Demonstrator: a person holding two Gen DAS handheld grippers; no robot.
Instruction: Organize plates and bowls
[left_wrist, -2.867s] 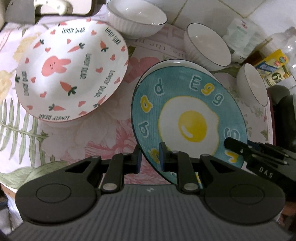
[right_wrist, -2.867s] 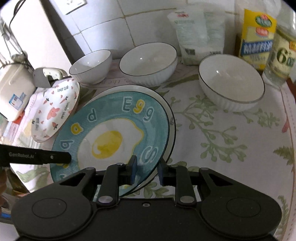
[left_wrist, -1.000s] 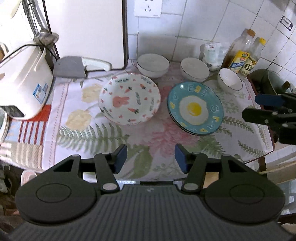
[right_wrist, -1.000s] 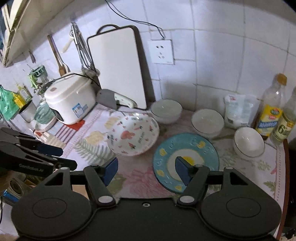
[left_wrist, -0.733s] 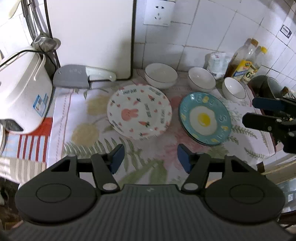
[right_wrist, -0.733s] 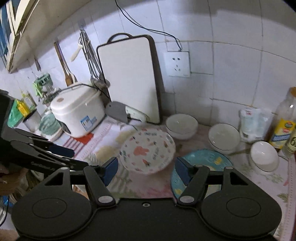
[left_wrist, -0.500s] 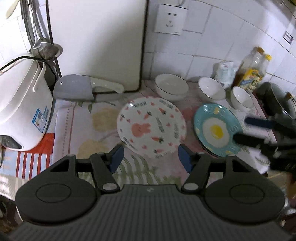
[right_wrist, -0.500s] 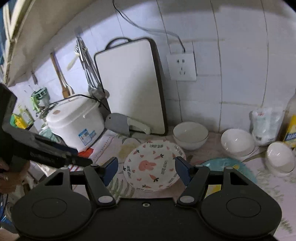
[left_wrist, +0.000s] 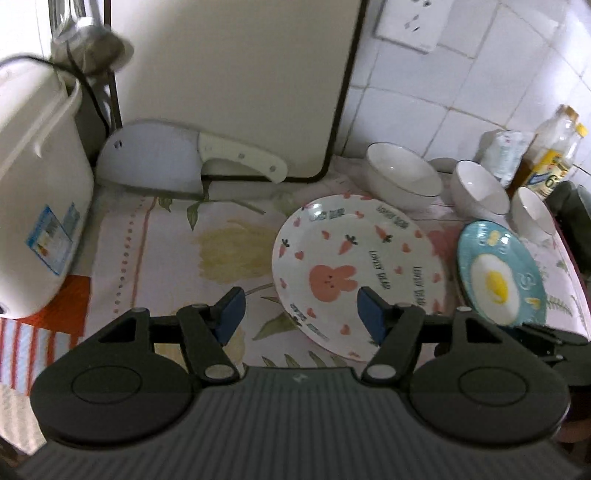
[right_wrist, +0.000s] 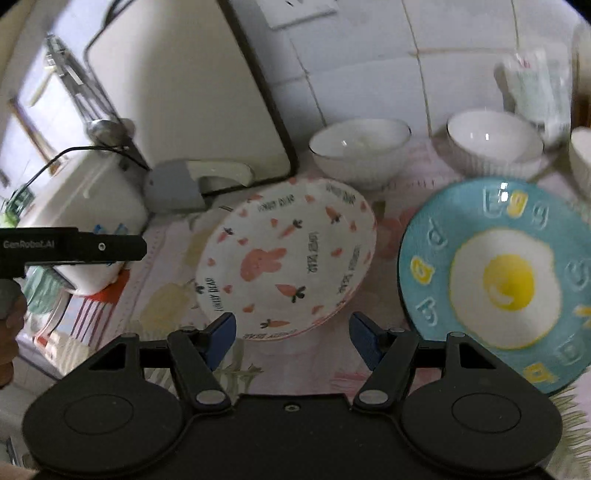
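Plates: two — a white rabbit plate (left_wrist: 354, 266) printed with carrots and hearts, and a blue egg plate (left_wrist: 500, 275) just to its right; a second rim shows under the egg plate's left edge, though whether that is another plate I cannot tell.
Plate position: both lie on the floral cloth (left_wrist: 177, 251), close beside each other; the rabbit plate sits tilted, its near edge raised.
Bowls: three white bowls with dark rims in a row behind the plates, near the tiled wall — left bowl (left_wrist: 402, 177), middle bowl (left_wrist: 480, 190), right bowl (left_wrist: 532, 216); all upright and apart from one another.
Left gripper (left_wrist: 299, 314): jaws parted wide, nothing between them; it hangs above the cloth with the rabbit plate's near edge showing past its right finger.
Right gripper (right_wrist: 290, 338): jaws likewise wide apart and empty, pointing at the rabbit plate's near rim, not touching it.
Cutting board (left_wrist: 236, 81): one, white, leaning upright on the wall.
Cleaver (left_wrist: 184, 162): one, propped at the board's foot.
Rice cooker (left_wrist: 33, 199): one, white, at the far left.
Bottles (left_wrist: 554, 155): two, at the far right by the wall, beside a pale packet (left_wrist: 508, 155).
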